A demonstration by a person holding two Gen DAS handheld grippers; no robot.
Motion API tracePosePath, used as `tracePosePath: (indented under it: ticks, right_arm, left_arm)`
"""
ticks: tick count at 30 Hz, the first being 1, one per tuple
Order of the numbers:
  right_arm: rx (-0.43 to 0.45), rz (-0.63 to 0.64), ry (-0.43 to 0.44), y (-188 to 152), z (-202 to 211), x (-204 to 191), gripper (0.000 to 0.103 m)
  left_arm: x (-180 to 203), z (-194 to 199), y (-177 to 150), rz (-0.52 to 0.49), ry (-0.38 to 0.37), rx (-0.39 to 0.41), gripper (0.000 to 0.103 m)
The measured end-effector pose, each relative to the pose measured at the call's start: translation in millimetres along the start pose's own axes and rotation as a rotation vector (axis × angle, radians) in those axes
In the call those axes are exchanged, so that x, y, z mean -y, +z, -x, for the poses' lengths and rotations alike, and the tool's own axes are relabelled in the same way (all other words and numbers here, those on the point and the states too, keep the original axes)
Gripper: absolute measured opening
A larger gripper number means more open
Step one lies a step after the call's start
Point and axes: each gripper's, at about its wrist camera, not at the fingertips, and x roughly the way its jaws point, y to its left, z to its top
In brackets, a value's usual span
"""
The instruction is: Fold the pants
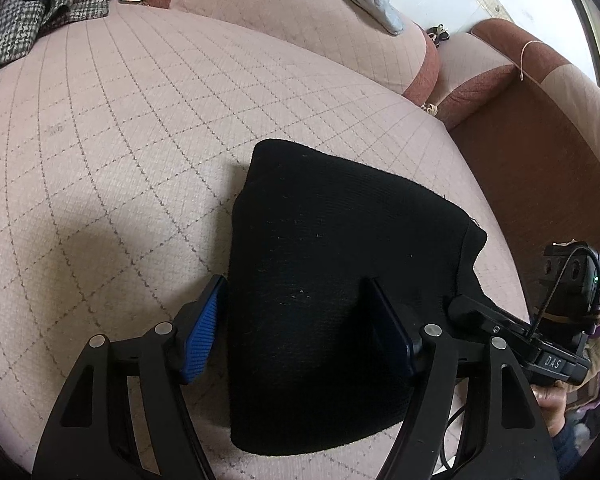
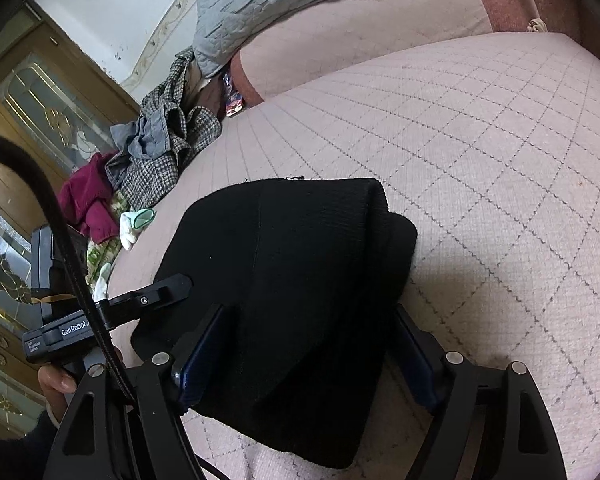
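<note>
- In the left wrist view, the right gripper (image 1: pixel 466 306) shows at the right edge, and a block on its body reads "DAS".
- In the right wrist view, the left gripper (image 2: pixel 172 286) shows at the left, and its body reads "GenRobot" above small print too fine to read.
- The black pants (image 1: pixel 332 272) lie folded into a thick, compact bundle on the sofa seat (image 1: pixel 120 140), a pale pink cushion quilted with a grey diamond grid.
- Behind the seat rises a pink back cushion (image 1: pixel 300 28) with rust-red trim; a grey-blue quilted cloth (image 2: pixel 276 0) is draped over it.
- At the far end of the seat sits a heap of clothes: a houndstooth garment (image 2: pixel 160 160), something maroon (image 2: pixel 88 204) and a small white and green item (image 2: pixel 134 222).
- A wooden door with patterned glass (image 2: pixel 32 108) and a white wall stand beyond the heap.
- The bundle's long axis runs away from the left camera, its rounded folded end (image 1: pixel 288 152) pointing toward the back cushion.
- Left gripper (image 1: pixel 300 312): fingers spread wide, one blue pad (image 1: pixel 202 336) just beside the bundle's edge, the other over the cloth; nothing is pinched.
- Right gripper (image 2: pixel 312 348): fingers likewise parted, straddling the near end of the pants (image 2: pixel 300 280) without clamping.
</note>
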Motion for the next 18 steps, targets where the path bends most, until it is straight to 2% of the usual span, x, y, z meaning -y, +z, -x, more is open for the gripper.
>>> tracePosePath:
  ticks: [1,8,11,12,16,18]
  right_arm:
    - [0.007,-0.003,-0.013,-1,0,-1,0.07]
    - [0.029,-0.015,-0.035,-2,2,-2,0.061]
    - [0.04,-0.007,-0.033,-2,3,-4,0.049]
    - [0.044,0.0,-0.034,-2,3,-9,0.047]
    - [0.05,0.011,-0.039,-1,8,-14,0.041]
    - [0.062,0.033,-0.045,3,14,-22,0.039]
  left_arm:
    - [0,0,-1,-0.003,0.001,0.002,0.072]
    - [2,-2,-2,-0.012,0.002,0.02,0.072]
    - [5,-2,-5,-0.039,-0.008,0.019,0.072]
    - [6,-1,-6,-0.046,-0.007,0.024,0.07]
    - [12,8,-6,-0.06,-0.016,0.048,0.049]
    - [16,18,-3,-0.067,-0.016,0.059,0.048]
